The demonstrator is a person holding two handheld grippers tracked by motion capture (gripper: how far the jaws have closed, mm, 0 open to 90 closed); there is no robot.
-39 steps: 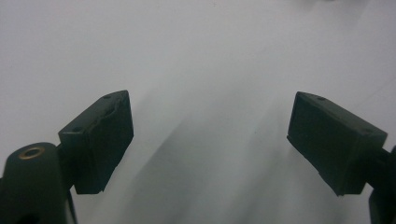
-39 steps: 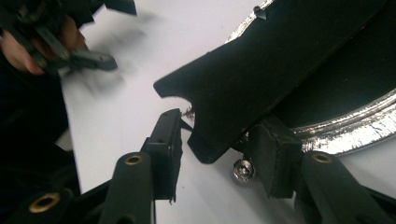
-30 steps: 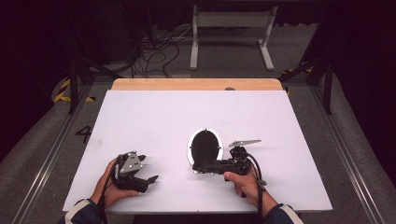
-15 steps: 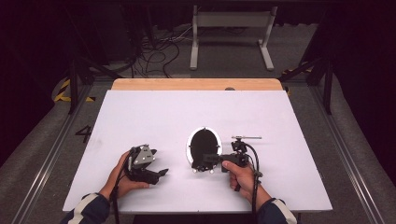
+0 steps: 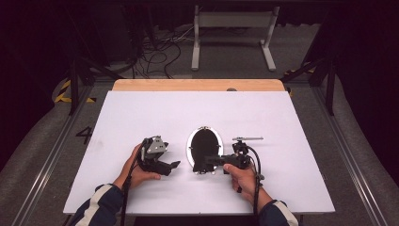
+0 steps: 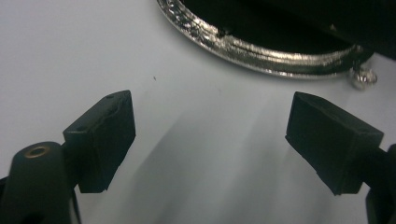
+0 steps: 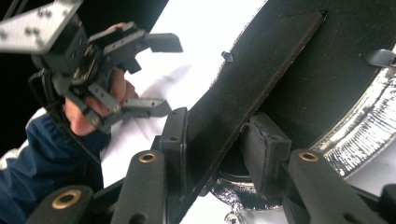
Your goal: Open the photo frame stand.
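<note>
An oval picture frame (image 5: 204,147) with a silver ornate rim (image 6: 261,51) and black back lies face down on the white table (image 5: 141,113). My right gripper (image 5: 207,165) is at its near edge, shut on the frame's black stand flap (image 7: 261,84), which sits between the two jaws. My left gripper (image 5: 175,165) rests on the table just left of the frame, jaws wide open with nothing between them; its fingertips (image 6: 105,135) point toward the silver rim. The left gripper (image 7: 154,74) and the hand holding it also appear beyond the flap in the right gripper view.
A wooden strip (image 5: 197,84) runs along the table's far edge. Beyond it, cables (image 5: 155,52) and a white stand (image 5: 233,28) sit on the dark floor. Metal rails (image 5: 56,141) flank the table.
My left gripper has moved right, toward the frame. My right gripper has turned and now holds the stand flap at the frame's near edge.
</note>
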